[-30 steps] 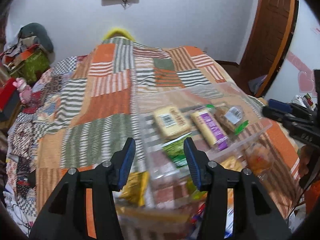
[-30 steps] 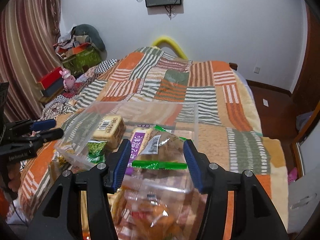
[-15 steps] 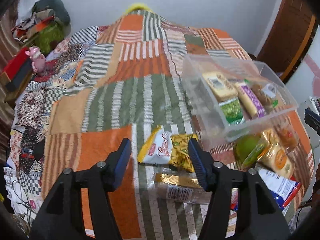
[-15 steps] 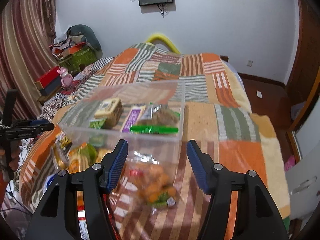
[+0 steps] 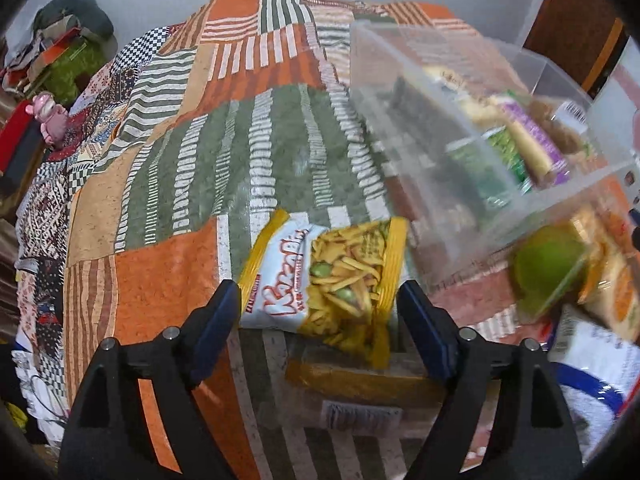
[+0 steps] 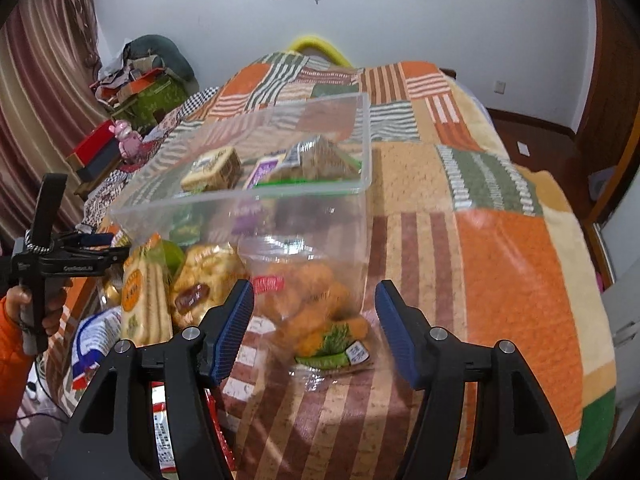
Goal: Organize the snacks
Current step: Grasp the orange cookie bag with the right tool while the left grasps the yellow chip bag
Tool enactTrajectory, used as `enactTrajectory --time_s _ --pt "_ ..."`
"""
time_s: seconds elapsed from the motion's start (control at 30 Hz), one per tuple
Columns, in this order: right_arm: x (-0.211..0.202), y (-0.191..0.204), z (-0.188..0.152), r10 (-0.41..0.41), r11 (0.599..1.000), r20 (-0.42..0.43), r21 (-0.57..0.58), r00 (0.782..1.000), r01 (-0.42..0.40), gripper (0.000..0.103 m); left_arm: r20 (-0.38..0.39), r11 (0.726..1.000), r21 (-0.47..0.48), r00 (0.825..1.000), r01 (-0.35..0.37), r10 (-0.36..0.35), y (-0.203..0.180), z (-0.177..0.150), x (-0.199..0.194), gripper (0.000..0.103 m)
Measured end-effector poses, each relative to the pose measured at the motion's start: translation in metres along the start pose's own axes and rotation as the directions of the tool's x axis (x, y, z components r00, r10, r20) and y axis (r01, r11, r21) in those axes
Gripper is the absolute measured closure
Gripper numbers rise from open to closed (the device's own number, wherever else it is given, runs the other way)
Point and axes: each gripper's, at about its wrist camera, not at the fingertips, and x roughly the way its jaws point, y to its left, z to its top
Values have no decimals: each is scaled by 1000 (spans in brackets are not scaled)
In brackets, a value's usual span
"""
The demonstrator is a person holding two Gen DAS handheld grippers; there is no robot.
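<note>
Left wrist: clear bin (image 5: 460, 184) crowds snack bag (image 5: 320, 280) beside cookie packs (image 5: 612, 280).

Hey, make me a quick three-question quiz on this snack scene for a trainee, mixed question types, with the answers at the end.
1. True or false: the yellow-edged snack bag lies inside the clear plastic bin.
2. Multiple choice: what lies on the bedspread ahead of the right gripper? A) a clear bag of orange snacks B) a red box C) a pink toy
3. Fill in: neither the left gripper nor the right one has its jaws pressed on a ____.

Key: 1 false, it lies on the bedspread beside the bin. 2 A, the clear bag of orange snacks. 3 snack.
</note>
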Motion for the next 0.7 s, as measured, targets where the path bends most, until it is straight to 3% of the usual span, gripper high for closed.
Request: enactTrajectory --time_s 0.27,0.37,0.47,0.5,0.7 --pt "13 3 -6 1 1000 -44 3 999 -1 41 70 997 -67 997 33 -28 16 3 1 24" --pt "15 2 -7 0 1000 -59 5 998 1 41 102 998 -56 995 23 -17 16 4 0 35" --pt "22 0 -8 14 1000 -86 19 996 -13 40 105 999 -40 994 1 3 13 1 0 54" --pt "23 -1 -8 20 1000 -92 23 996 -18 40 100 999 -40 995 -5 9 13 1 0 68" --pt "20 1 -6 9 1000 -81 14 997 -8 49 129 998 -58 992 -7 14 17 -6 -13 71"
